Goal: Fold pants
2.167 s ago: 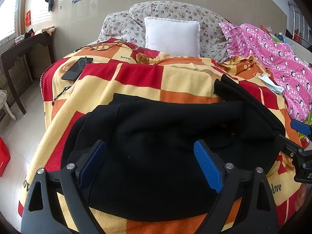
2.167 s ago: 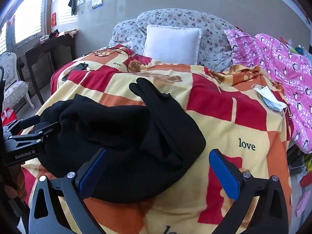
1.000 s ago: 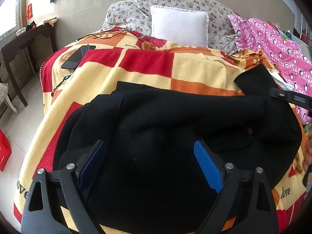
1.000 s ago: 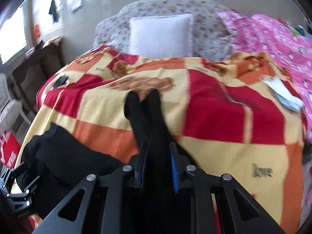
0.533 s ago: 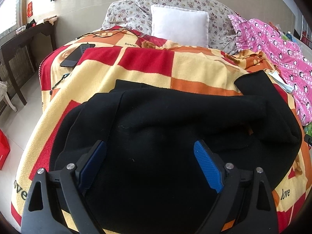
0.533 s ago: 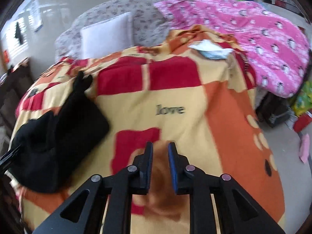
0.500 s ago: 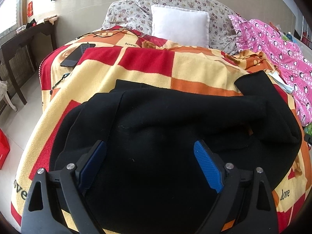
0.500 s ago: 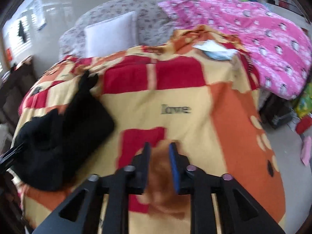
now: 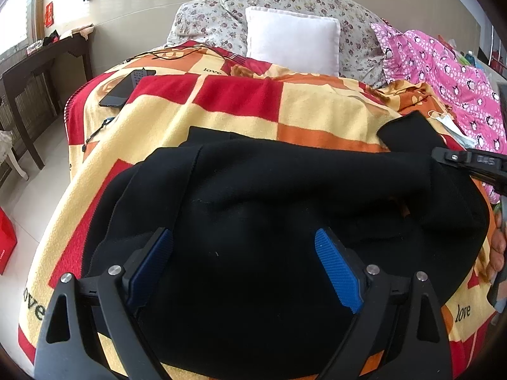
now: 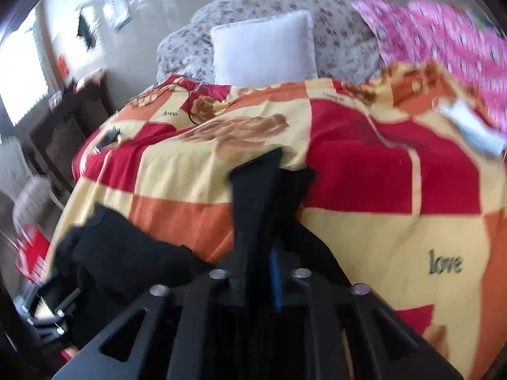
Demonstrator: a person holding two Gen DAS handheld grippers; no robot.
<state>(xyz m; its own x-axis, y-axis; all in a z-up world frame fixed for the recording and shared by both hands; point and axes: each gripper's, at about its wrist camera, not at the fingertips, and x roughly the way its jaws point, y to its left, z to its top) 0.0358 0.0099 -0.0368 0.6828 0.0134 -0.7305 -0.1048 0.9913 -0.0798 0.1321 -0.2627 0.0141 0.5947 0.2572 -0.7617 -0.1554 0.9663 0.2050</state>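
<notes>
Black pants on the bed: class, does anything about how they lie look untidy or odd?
Yes. The black pants lie bunched on the checked blanket, and one end sticks up, pinched in the right tool.

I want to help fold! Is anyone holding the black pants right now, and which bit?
The right hand-held gripper is shut on the black pants at the leg end. The left hand-held gripper is open, holding nothing.

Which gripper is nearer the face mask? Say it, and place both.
Right. The right gripper sits at the pants' far-right edge, just short of the mask. The left gripper hovers over the pants' near end.
</notes>
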